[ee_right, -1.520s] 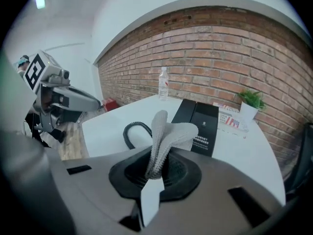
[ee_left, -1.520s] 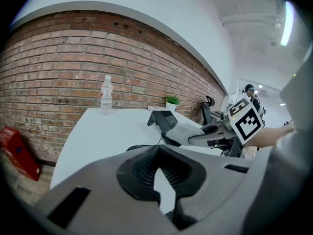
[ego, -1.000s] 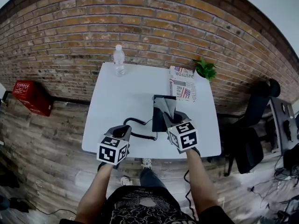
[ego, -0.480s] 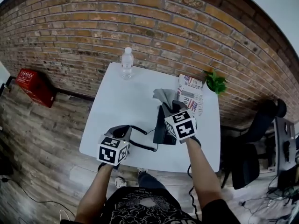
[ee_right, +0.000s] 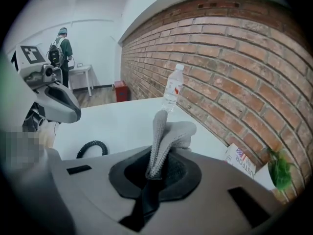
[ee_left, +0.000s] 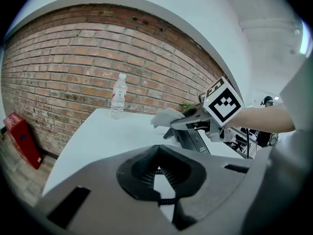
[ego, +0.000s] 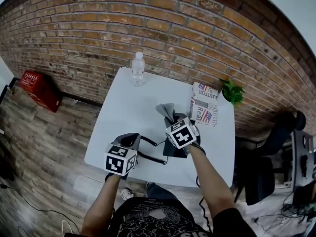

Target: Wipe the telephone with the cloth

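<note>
A black telephone base (ego: 171, 150) sits on the white table (ego: 133, 107), mostly hidden under my right gripper (ego: 174, 120). That gripper is shut on a grey cloth (ego: 168, 110), which sticks up from its jaws (ee_right: 168, 131) over the base (ee_left: 193, 138). My left gripper (ego: 131, 140) hovers near the table's front edge, to the left of the base, shut on the dark handset. The coiled cord (ego: 150, 157) runs from it to the base. In the left gripper view the right gripper (ee_left: 188, 121) and the cloth (ee_left: 164, 116) are above the base.
A water bottle (ego: 138, 68) stands at the table's far edge by the brick wall. A folded newspaper (ego: 205, 103) and a small plant (ego: 232, 92) are at the far right. A red box (ego: 39, 88) lies on the floor on the left; a dark chair (ego: 274, 147) is on the right.
My right gripper has moved a little left and farther over the telephone base with the cloth. The left gripper has stayed where it was.
</note>
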`<state>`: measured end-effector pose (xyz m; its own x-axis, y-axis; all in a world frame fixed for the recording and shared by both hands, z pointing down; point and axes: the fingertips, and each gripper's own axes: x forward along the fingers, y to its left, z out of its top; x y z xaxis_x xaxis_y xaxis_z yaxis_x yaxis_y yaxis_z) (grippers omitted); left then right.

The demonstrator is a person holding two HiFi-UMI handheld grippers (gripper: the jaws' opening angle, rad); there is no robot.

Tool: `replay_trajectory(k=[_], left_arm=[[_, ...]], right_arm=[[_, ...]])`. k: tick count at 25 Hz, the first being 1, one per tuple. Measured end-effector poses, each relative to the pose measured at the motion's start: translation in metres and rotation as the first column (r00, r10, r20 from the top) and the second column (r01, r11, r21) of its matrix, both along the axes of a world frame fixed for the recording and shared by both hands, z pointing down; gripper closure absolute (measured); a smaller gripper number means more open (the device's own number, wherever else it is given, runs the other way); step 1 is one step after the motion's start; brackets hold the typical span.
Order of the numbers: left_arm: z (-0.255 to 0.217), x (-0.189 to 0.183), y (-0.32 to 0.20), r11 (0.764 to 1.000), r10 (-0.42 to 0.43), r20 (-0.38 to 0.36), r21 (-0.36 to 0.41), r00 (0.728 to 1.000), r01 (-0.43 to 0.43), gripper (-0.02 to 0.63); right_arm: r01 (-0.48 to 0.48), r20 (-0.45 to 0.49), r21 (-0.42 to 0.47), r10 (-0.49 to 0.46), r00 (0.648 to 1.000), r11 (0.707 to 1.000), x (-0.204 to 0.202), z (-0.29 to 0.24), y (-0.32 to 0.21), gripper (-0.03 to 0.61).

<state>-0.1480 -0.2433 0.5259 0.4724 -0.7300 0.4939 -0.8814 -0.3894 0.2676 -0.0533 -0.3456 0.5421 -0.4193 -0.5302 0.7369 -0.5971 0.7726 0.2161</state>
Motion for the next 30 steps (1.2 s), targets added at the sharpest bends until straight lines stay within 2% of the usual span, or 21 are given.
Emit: replay_trajectory(k=[30], left_arm=[[0.009,-0.004,0.036,1.000,0.014,0.004,-0.009,1.000,-0.013,0.607]], right_arm=[[-0.013,-0.010,-0.057,0.013,1.000,0.998,-0.002,0.030,0.055,0.566]])
